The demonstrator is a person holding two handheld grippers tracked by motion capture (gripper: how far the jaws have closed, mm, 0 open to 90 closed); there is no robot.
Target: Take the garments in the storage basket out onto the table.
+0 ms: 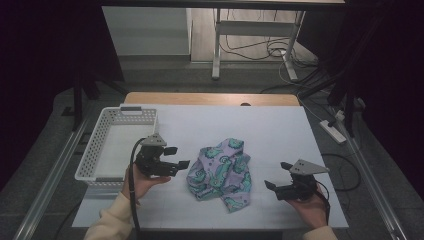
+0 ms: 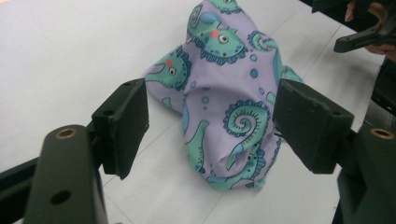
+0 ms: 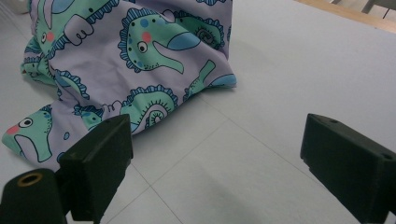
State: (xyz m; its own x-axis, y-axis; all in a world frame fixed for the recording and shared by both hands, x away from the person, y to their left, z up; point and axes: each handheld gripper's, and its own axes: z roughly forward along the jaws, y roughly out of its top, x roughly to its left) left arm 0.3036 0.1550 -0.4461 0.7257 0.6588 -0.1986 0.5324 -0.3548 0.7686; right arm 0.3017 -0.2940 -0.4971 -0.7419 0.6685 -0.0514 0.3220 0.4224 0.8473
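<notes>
A crumpled lilac cloth [image 1: 221, 172] printed with green seahorses lies in a heap at the middle of the white table. My left gripper [image 1: 178, 156] hovers just left of the heap, pointing right at it, jaws open and apart from the fabric. In the left gripper view the cloth [image 2: 224, 93] rises beyond my open left gripper [image 2: 212, 126], nothing pressed between the pads. My right gripper [image 1: 278, 174] stands open to the right of the cloth, pointing left. Its own view shows the cloth [image 3: 130, 60] ahead at upper left, with bare table between the jaws of my right gripper [image 3: 217, 158].
A white slotted basket [image 1: 98, 145] sits at the table's left edge, close behind the left hand. The white table [image 1: 280, 130] ends at a wooden strip at the far side. A power strip [image 1: 334, 131] and cables lie on the floor to the right.
</notes>
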